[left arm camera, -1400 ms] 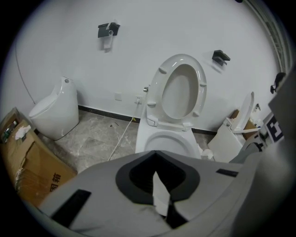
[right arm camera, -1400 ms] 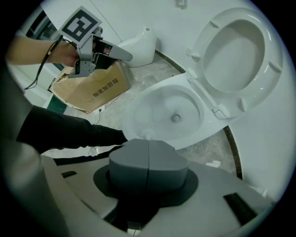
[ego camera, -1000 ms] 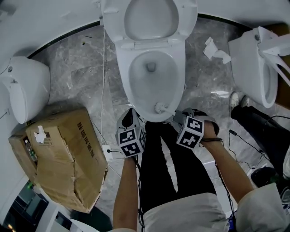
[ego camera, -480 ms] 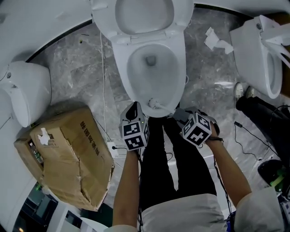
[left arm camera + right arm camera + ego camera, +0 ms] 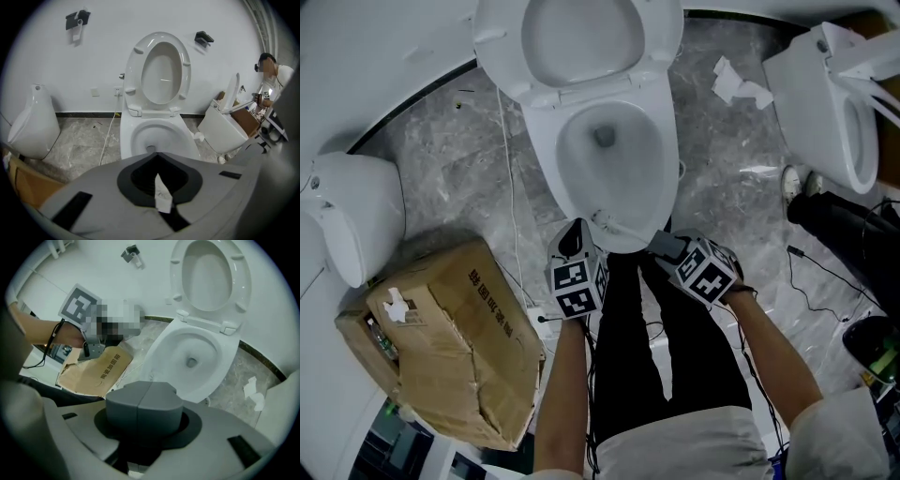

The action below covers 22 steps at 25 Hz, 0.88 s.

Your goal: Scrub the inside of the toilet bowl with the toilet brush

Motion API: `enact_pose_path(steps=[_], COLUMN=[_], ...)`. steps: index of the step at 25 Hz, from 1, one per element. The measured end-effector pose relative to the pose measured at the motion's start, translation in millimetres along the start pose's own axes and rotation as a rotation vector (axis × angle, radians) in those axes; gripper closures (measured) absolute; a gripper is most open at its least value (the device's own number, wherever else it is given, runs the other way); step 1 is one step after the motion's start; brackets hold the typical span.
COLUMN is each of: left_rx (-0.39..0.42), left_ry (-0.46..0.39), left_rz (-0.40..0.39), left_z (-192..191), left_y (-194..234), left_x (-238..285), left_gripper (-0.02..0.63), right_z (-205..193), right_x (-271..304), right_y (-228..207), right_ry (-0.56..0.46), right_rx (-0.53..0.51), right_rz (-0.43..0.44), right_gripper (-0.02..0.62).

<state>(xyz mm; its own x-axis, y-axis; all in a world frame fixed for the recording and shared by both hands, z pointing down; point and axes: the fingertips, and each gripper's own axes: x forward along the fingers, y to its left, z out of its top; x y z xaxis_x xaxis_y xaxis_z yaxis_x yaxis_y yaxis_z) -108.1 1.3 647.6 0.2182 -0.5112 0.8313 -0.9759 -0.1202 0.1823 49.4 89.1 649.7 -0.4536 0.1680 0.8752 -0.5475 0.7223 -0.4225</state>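
The right gripper (image 5: 666, 247) clamps the chunky grey plastic handle of the white-headed toilet brush (image 5: 603, 221) at the glossy white ceramic toilet bowl (image 5: 565, 192)'s near rim, while the left gripper (image 5: 573, 240) has its jaws drawn together.

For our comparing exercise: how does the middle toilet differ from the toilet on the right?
The middle toilet stands straight against the wall; the right toilet sits tilted and turned aside. A brush rests at the middle toilet's front rim; none shows at the right toilet. Both are white, with seats raised.
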Motion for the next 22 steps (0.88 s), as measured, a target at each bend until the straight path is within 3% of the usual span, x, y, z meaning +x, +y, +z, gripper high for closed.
enact_pose_path(steps=[5, 10, 22], left_rx=[0.004, 0.047, 0.109], left_ry=[0.015, 0.052, 0.041], left_rz=[-0.008, -0.034, -0.047], left_z=[-1.6, 0.7, 38.1], left_y=[11.0, 22.0, 40.2], left_x=[9.0, 12.0, 25.2], left_gripper=[0.581, 0.581, 0.581], right_z=[8.0, 24.6, 64.8], right_x=[6.5, 14.8, 36.9], right_y=[-7.9, -5.9, -19.9], right_ry=[-0.053, -0.096, -0.362], right_rx=[0.1, 0.132, 0.345], right_rz=[0.007, -0.011, -0.042], right_gripper=[0.408, 0.408, 0.408])
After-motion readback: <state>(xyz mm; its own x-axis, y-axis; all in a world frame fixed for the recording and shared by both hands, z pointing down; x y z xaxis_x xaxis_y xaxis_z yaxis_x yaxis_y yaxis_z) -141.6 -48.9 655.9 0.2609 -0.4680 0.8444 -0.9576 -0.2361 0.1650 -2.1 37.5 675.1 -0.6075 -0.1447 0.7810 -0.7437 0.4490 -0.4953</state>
